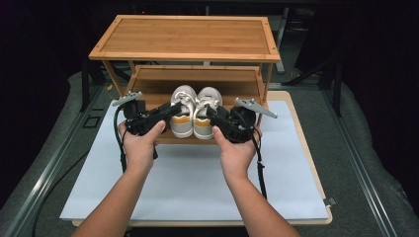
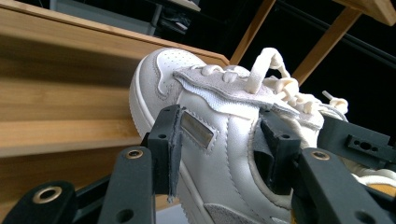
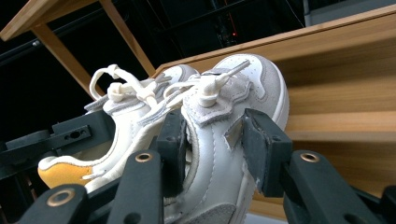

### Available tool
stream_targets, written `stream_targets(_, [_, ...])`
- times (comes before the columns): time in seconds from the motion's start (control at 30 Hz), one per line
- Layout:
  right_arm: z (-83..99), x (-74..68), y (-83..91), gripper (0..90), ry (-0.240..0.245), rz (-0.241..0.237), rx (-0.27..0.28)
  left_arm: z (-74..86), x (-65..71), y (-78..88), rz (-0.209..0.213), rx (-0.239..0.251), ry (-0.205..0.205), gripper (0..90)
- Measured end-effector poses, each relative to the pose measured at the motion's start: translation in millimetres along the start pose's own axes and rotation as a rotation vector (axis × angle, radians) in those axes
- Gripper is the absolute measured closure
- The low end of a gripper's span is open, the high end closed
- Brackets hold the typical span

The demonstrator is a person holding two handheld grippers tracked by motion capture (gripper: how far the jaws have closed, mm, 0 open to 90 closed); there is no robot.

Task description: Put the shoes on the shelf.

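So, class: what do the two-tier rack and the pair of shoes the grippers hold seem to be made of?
Rack: likely bamboo or light wood with a smooth finish, judging by its fine straight grain. Shoes: smooth white leather or imitation, stitched seams, with matte grey suede-like panels and woven laces.

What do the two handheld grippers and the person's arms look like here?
Both the left gripper and right gripper are black with blocky two-jaw fronts and brass-ringed pivot holes. Each carries a grey three-cornered plate on top and trails a black cable. The forearms are bare, without sleeves or gloves.
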State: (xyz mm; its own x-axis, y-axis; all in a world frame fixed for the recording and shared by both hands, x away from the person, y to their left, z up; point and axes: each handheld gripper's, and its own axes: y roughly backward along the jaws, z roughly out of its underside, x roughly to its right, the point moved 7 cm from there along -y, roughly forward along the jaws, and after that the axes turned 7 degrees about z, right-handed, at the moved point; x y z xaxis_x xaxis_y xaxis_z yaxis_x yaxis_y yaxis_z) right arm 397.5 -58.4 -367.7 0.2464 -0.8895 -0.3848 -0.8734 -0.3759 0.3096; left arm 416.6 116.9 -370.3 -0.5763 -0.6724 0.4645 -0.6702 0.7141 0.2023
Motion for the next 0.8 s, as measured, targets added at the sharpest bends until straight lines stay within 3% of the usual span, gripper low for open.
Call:
stream_targets(0.1, [-4.2,1.7,-6.1,60.8,0.004,0.007,-0.008,-2.9,-4.7,-5.6,0.006,-0.001,0.016,55.8])
stream_targets(0.33, [-10.6,6.3,-22.1,60.8,0.015,0.012,-0.024,-10.5,-15.1,-18.0,-0.010,-0.014,0.012,55.8])
stream_targets(0.5, [-12.9,11.5,-34.3,60.8,-0.007,0.002,-0.019,-15.3,-21.9,-25.4,-0.019,-0.026,0.007,55.8])
stream_targets(0.8, [-17.4,21.7,-50.2,60.7,-0.048,-0.004,-0.044,-19.8,-35.5,-39.1,0.000,-0.051,0.064,55.7])
